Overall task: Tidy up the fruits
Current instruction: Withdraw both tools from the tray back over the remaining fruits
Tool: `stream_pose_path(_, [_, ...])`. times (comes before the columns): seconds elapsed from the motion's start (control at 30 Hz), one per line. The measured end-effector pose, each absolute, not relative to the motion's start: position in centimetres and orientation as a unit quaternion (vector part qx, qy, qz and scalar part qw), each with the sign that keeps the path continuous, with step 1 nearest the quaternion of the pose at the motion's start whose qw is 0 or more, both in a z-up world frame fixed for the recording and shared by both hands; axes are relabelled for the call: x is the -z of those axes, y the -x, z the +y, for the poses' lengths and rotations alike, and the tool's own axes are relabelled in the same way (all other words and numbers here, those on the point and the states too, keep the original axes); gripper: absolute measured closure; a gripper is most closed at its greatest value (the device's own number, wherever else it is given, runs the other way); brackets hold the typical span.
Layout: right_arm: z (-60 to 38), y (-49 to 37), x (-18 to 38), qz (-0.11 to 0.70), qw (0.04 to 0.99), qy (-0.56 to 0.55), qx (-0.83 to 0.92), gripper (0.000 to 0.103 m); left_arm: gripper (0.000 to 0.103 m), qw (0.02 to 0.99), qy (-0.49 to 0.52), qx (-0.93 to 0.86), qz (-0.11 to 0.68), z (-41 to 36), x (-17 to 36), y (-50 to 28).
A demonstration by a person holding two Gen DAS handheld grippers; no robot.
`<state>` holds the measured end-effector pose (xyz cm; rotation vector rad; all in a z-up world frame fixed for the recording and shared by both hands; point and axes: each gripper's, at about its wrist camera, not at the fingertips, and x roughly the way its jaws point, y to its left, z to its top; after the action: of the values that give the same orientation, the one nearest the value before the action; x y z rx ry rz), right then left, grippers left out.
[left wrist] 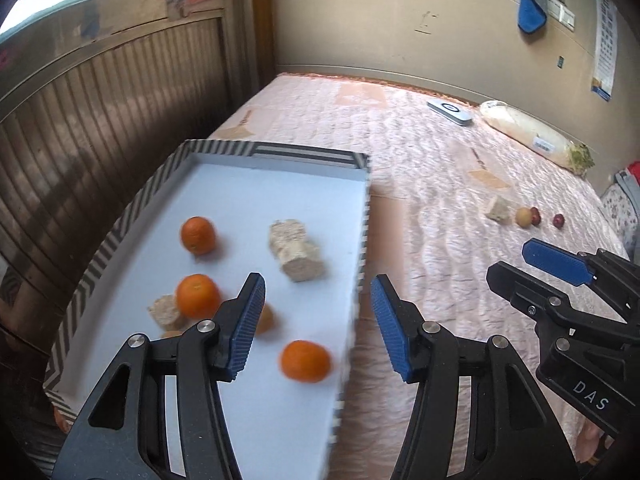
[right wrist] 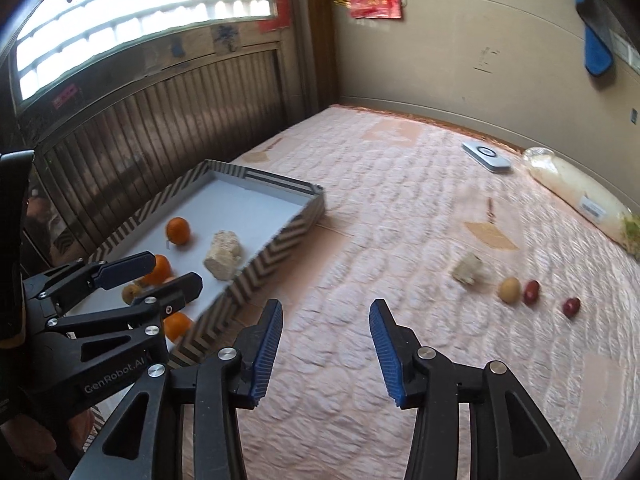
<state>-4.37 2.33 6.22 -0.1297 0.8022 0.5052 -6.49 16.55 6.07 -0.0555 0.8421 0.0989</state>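
Note:
A tray with a chevron rim (left wrist: pixel 304 151) lies on the pink quilt at the left. It holds three oranges (left wrist: pixel 198 235) (left wrist: pixel 198 295) (left wrist: pixel 306 361) and two beige chunks (left wrist: pixel 296 250) (left wrist: pixel 166 312); another orange fruit (left wrist: pixel 266 318) is half hidden behind my left finger. My left gripper (left wrist: pixel 318 284) hangs open and empty over the tray's right edge. My right gripper (right wrist: pixel 326 306) is open and empty above the quilt, to the right of the tray (right wrist: pixel 276 256). Far right on the quilt lie a beige chunk (right wrist: pixel 468 270), a yellowish fruit (right wrist: pixel 509 290) and two small red fruits (right wrist: pixel 532 292) (right wrist: pixel 571 307).
The pink quilt (right wrist: pixel 400 220) covers a bed set against the walls. A flat white device (right wrist: pixel 486 156) and a long wrapped white vegetable (right wrist: pixel 580 196) lie near the far wall. A ribbed wooden panel (left wrist: pixel 100 120) runs along the left beside the tray. A blue cloth (left wrist: pixel 530 4) hangs on the wall.

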Motion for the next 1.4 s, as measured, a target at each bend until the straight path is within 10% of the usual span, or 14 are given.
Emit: stream_pose_path(1.4, [-15.5,-1.1,-4.0,0.424,0.897,0.018,-0.125,0.059,0.047,0.884,-0.001,0.058,0.465,1.2,-3.2,-5.1])
